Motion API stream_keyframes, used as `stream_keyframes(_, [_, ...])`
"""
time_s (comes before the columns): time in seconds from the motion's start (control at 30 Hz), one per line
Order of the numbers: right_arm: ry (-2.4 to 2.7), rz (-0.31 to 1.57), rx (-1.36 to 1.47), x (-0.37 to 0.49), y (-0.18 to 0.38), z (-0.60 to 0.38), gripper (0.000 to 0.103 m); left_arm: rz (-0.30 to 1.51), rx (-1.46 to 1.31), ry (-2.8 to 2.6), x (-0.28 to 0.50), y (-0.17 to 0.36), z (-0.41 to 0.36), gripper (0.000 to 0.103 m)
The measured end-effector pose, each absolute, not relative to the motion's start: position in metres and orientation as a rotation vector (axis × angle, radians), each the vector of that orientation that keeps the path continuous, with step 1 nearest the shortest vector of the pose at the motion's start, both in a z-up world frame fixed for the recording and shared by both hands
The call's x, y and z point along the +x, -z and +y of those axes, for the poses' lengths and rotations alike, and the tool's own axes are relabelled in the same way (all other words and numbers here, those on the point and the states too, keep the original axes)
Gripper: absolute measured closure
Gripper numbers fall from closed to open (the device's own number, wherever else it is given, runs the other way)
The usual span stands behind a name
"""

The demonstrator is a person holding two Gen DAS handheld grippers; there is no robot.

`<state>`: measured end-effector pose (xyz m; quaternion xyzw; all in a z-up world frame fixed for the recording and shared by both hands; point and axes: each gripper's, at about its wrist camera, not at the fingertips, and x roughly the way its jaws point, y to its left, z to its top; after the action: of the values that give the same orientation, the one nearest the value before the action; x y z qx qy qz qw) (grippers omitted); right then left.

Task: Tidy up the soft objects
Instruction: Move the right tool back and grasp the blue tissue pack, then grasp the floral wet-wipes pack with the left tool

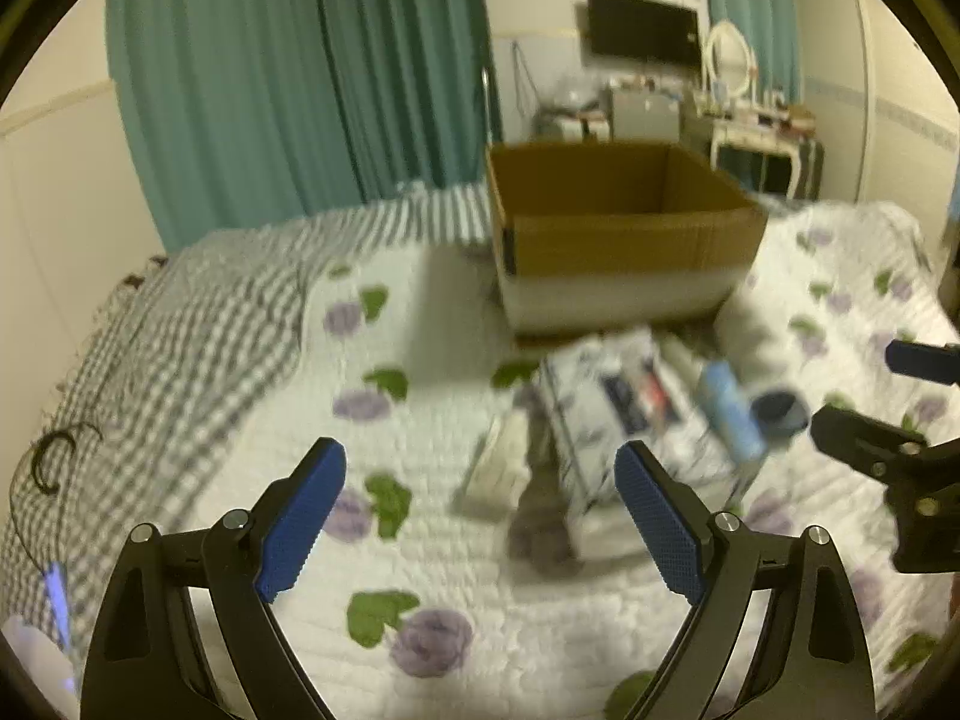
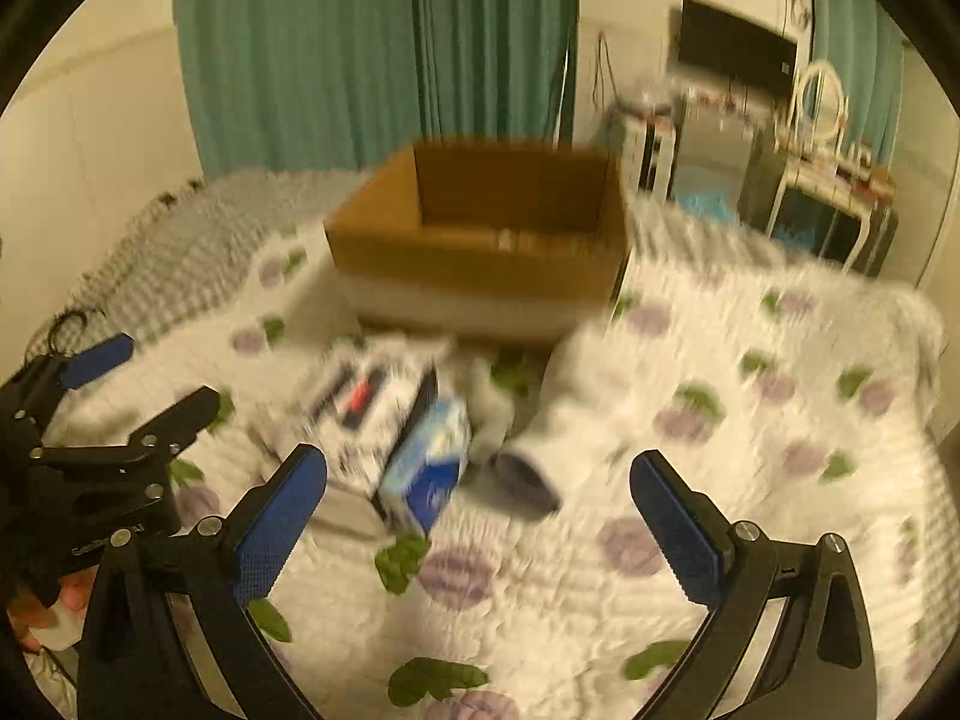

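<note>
A pile of soft packs lies on the flowered quilt in front of an open cardboard box (image 1: 624,240) (image 2: 480,240). It holds a white patterned tissue pack (image 1: 624,414) (image 2: 366,408), a light blue pack (image 1: 729,414) (image 2: 429,462), a small white-grey pack (image 1: 498,468) and a white sock with a dark cuff (image 1: 780,411) (image 2: 528,480). My left gripper (image 1: 480,504) is open above the quilt, short of the pile. My right gripper (image 2: 477,510) is open, just before the blue pack and sock. Each gripper shows in the other's view: the right gripper (image 1: 870,402), the left gripper (image 2: 150,378).
A grey checked blanket (image 1: 180,324) covers the bed's left part. Teal curtains (image 1: 300,90) hang behind. A dresser with a mirror (image 1: 756,120) and a wall TV (image 1: 642,27) stand at the far right. Both views are motion-blurred.
</note>
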<state>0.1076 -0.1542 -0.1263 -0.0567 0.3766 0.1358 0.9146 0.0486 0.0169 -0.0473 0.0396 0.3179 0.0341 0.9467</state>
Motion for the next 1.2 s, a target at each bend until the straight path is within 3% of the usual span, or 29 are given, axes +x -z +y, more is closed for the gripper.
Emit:
stream_keyframes(0.03, [-0.275,0.797,-0.113,0.11,0.137,-0.154,0.002,0.665,0.091,-0.076,0.049,0.058,0.017,0.01])
stream_keyframes(0.17, [-0.282,0.84,-0.06,0.123,0.162,-0.151,0.023,0.711,0.09,-0.067,0.051,0.082,0.024,0.01])
stream_keyframes(0.33, [-0.286,0.844,-0.034,0.134,0.166,-0.145,0.028,0.727,0.08,-0.039,0.053,0.089,0.028,0.01])
stream_keyframes(0.4, [-0.287,0.853,-0.039,0.137,0.169,-0.139,0.041,0.73,0.079,-0.03,0.054,0.091,0.029,0.01])
stream_keyframes(0.67, [-0.29,0.899,-0.088,0.14,0.189,-0.124,0.045,0.754,0.097,-0.029,0.057,0.098,0.029,0.01])
stream_keyframes(0.73, [-0.305,0.907,-0.076,0.14,0.191,-0.125,0.058,0.757,0.097,-0.032,0.058,0.099,0.03,0.01])
stream_keyframes(0.77, [-0.323,0.914,-0.063,0.139,0.192,-0.126,0.076,0.759,0.095,-0.032,0.058,0.099,0.03,0.01])
stream_keyframes(0.87, [-0.356,0.919,-0.056,0.134,0.192,-0.125,0.087,0.769,0.097,-0.039,0.058,0.102,0.028,0.01])
stream_keyframes(1.2, [-0.322,0.852,-0.101,0.112,0.17,-0.145,0.088,0.811,0.027,0.076,0.058,0.103,0.004,0.01])
